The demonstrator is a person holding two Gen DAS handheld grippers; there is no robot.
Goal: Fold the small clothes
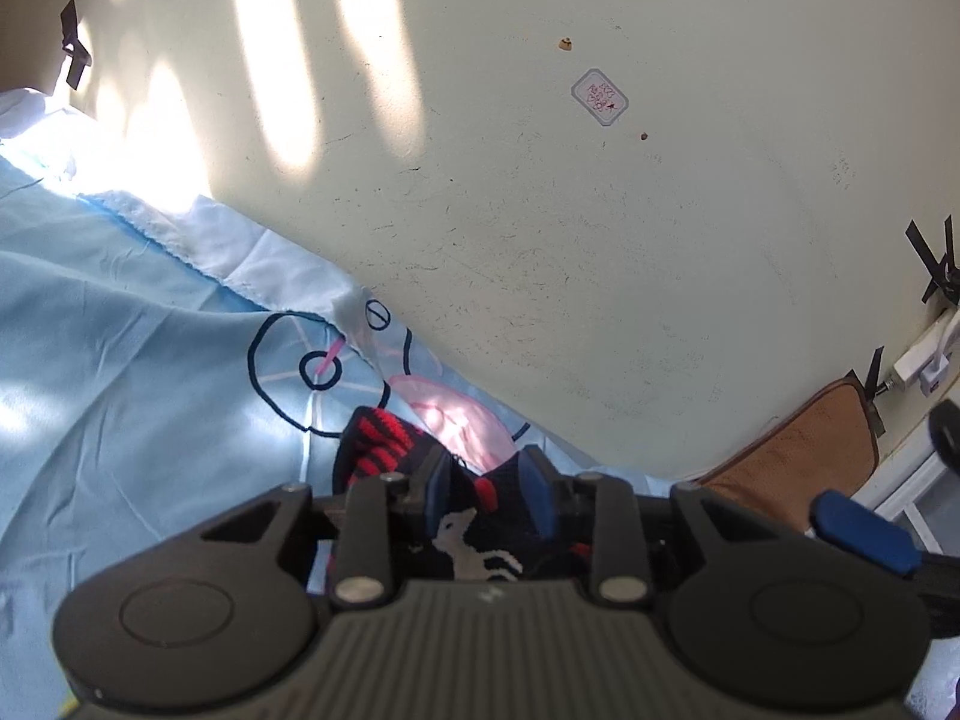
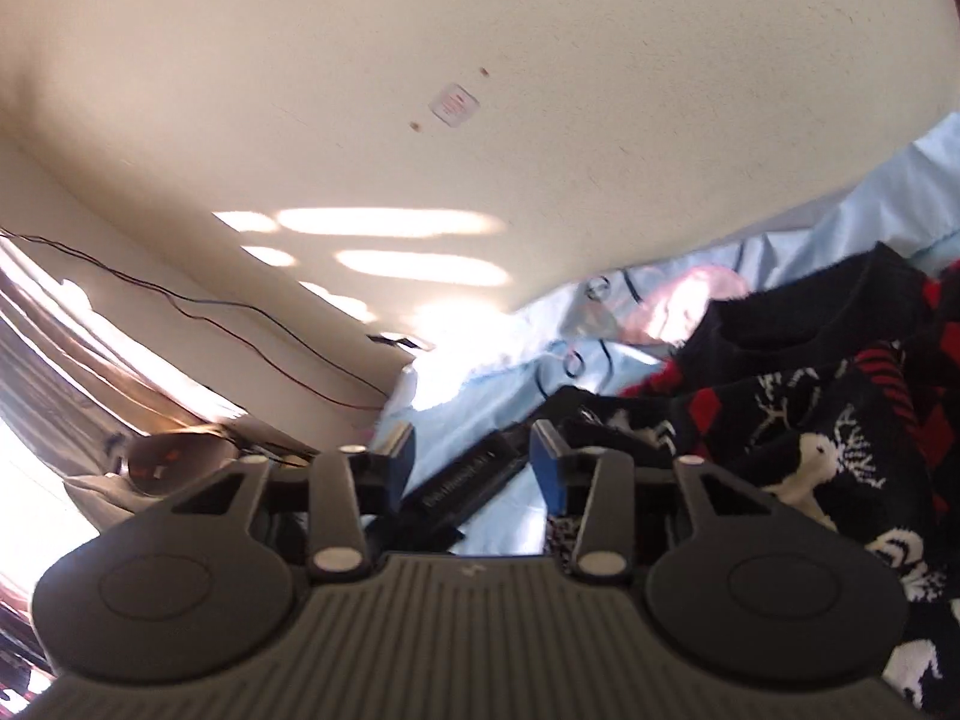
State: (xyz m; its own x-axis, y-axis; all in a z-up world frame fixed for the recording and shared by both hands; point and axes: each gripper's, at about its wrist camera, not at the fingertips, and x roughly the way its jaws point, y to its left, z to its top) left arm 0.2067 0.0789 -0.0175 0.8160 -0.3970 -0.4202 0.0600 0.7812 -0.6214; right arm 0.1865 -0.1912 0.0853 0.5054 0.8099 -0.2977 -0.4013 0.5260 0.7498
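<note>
Black-and-red knit garment (image 1: 414,468): spread on the light blue bedsheet (image 1: 120,372), close to the sheet's far edge where it meets the cream wall (image 1: 540,210). Reindeer and snowflake pattern visible in the right wrist view (image 2: 810,420).

Left gripper (image 1: 489,495): jaws partly apart, knit fabric lying between the blue pads. Contact of the pads with the cloth not clear enough to call a clamp; treat as released or nearly so.

Right gripper (image 2: 474,456): jaws apart, nothing between them except bare sheet and a black bar-shaped part, likely belonging to the other tool. Garment lies to the right of this gripper, just beside it.

Handling judgement:
- Soft, limp, light. No stiffness; sags and bunches when lifted from a single point.
- Coarse knit, good friction against the pads; slipping unlikely.
- Not fragile, though loose loops may snag on pad corners.

Recommended hold:
- Grip at an outer hem or ribbed striped cuff, through both layers.
- Take two well-separated points along one edge, one per gripper, to keep the fold line straight.
- Avoid pinching the sheet together with the knit.
</note>
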